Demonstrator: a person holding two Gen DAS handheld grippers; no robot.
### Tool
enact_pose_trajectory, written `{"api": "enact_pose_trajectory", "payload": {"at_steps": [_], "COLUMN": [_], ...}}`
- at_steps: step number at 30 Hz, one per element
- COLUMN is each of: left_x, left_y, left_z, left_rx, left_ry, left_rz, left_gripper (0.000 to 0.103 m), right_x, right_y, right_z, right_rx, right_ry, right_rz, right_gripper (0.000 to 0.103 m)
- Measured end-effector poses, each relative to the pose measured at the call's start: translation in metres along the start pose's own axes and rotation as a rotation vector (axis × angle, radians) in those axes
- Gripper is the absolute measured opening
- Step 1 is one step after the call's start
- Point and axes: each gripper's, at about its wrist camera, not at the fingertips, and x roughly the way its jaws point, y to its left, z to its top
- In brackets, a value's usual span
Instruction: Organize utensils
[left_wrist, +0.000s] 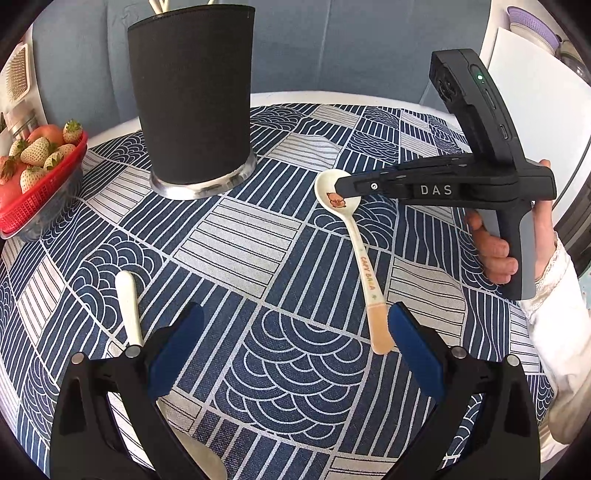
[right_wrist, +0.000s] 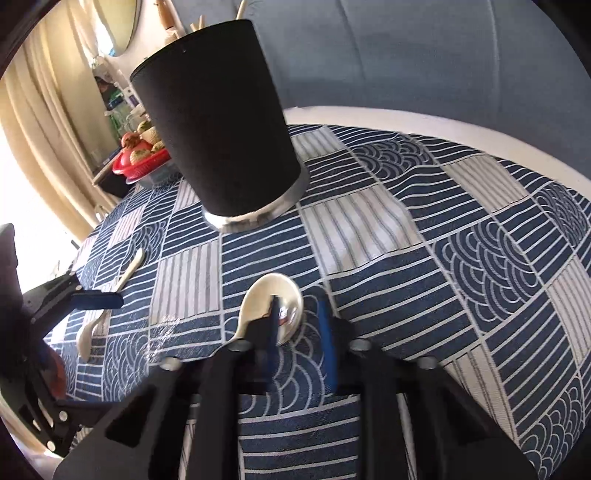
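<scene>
A cream spoon (left_wrist: 364, 266) with a cartoon bowl and orange handle lies on the patterned tablecloth (left_wrist: 295, 369). My right gripper (left_wrist: 343, 186) reaches over its bowl. In the right wrist view the right gripper (right_wrist: 299, 314) is narrowly open: one finger sits in the middle of the spoon's bowl (right_wrist: 258, 299), the other just outside its right rim, with cloth showing between. My left gripper (left_wrist: 295, 312) is wide open low over the cloth; the spoon's handle end touches its right finger. A white spoon (left_wrist: 127, 306) runs under its left finger. The black utensil holder (left_wrist: 195, 103) stands behind.
A red basket of strawberries (left_wrist: 33, 173) sits at the table's left edge. A person's hand (left_wrist: 495, 254) in a white sleeve holds the right gripper's grip. A blue-grey sofa back (right_wrist: 406, 55) lies beyond the table's far rim. Chopstick ends poke out of the holder.
</scene>
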Motion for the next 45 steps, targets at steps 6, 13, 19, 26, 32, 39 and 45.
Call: {"api": "enact_pose_trajectory", "payload": {"at_steps": [6, 13, 19, 26, 32, 39, 45], "left_x": [-0.001, 0.003, 0.014, 0.016, 0.011, 0.011, -0.003], "left_y": [-0.002, -0.025, -0.044, -0.041, -0.039, -0.034, -0.028], "left_z": [-0.002, -0.002, 0.0, 0.008, 0.006, 0.009, 0.024], "left_rx": [-0.009, -0.001, 0.007, -0.034, -0.012, -0.008, 0.018], "left_ry": [-0.006, -0.024, -0.035, -0.012, -0.004, 0.024, 0.015], "left_rz": [-0.007, -0.089, -0.073, 0.005, 0.037, 0.04, 0.037], "left_gripper": [0.097, 0.097, 0.097, 0.042, 0.015, 0.015, 0.015], "right_x": [-0.014, -0.04, -0.058, -0.072, -0.075, -0.077, -0.092], "right_y": [0.003, 0.011, 0.022, 0.039, 0.045, 0.047, 0.062], "right_z": [0.002, 0.008, 0.009, 0.009, 0.008, 0.009, 0.018], "right_rx": [0.009, 0.005, -0.008, -0.052, -0.074, -0.088, -0.142], "right_ry": [-0.051, -0.136, -0.183, -0.225, -0.234, -0.244, -0.301], "right_rz": [0.017, 0.014, 0.029, 0.039, 0.035, 0.043, 0.011], "right_gripper": [0.005, 0.005, 0.005, 0.005, 0.005, 0.005, 0.005]}}
